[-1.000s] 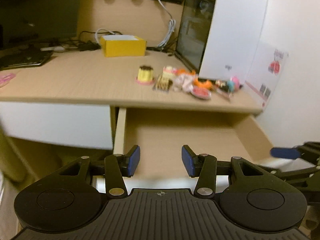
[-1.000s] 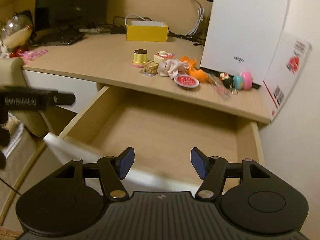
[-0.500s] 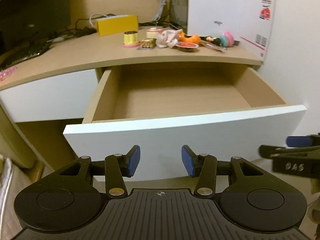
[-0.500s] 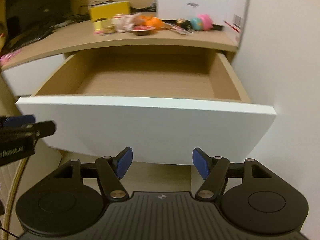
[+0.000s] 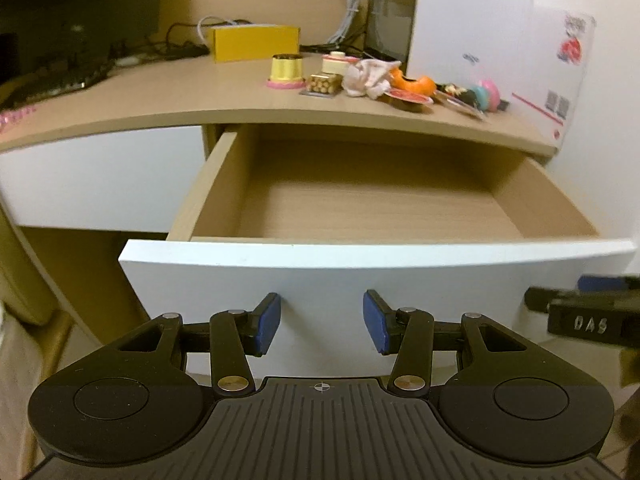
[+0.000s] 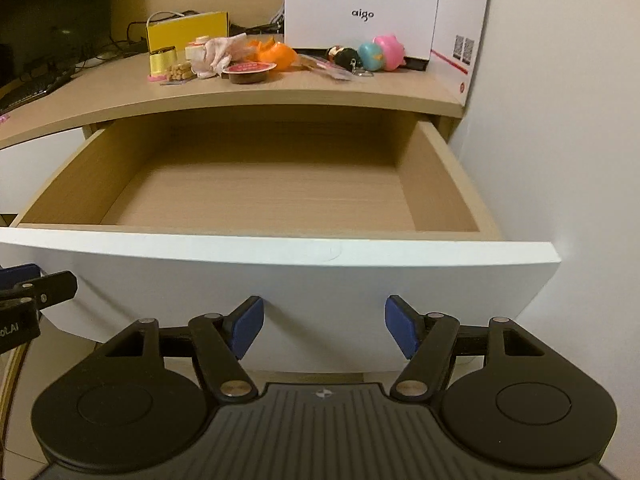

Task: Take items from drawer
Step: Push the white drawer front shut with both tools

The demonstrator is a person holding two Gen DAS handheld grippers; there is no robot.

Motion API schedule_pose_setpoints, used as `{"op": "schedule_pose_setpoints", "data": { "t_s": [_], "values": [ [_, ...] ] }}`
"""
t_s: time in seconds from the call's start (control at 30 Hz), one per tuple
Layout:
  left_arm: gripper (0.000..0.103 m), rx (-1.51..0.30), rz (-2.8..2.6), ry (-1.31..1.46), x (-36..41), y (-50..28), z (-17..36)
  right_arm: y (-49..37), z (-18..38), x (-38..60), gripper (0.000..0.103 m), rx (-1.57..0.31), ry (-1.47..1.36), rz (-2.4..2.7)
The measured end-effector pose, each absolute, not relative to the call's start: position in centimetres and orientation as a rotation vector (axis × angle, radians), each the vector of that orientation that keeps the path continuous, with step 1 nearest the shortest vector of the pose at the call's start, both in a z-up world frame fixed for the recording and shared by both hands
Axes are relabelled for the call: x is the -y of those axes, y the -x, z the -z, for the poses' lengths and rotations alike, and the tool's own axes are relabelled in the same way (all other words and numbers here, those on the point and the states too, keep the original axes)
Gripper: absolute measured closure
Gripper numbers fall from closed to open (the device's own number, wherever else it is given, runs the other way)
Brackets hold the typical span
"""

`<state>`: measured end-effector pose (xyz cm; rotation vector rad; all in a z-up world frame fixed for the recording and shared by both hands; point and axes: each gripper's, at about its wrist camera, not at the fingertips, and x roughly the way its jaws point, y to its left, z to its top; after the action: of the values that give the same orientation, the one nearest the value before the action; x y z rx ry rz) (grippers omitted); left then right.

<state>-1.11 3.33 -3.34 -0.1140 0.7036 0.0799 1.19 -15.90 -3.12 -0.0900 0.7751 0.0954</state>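
The drawer (image 6: 248, 184) was seen pulled well out from under the desk top (image 6: 280, 92), and its wooden bottom lay bare, with nothing visible inside. Its white front panel (image 5: 360, 276) faced both cameras. The small items were found on the desk top above it, in a loose row: a gold cup on a pink base (image 5: 286, 70), a packet of biscuit sticks (image 5: 325, 84), a crumpled pale cloth (image 6: 218, 56), an orange toy (image 6: 276, 54), a red-lidded tub (image 6: 248, 70) and a pink and teal toy (image 6: 380, 54). A white box (image 6: 360, 4) and a yellow box (image 5: 254, 42) stood behind them. The left gripper (image 5: 322, 322) was held before the front panel, spread wide and holding nothing. The right gripper (image 6: 324, 330) was held likewise, wide and empty.
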Motion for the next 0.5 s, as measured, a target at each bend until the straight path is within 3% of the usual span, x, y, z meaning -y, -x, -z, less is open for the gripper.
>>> {"op": "schedule_pose_setpoints", "data": {
  "t_s": [0.5],
  "values": [
    [0.053,-0.699,-0.043,0.14,-6.4,-10.4,3.2,-12.1,2.4,15.7,0.036,-0.778,0.034,-0.016]
  ]
}}
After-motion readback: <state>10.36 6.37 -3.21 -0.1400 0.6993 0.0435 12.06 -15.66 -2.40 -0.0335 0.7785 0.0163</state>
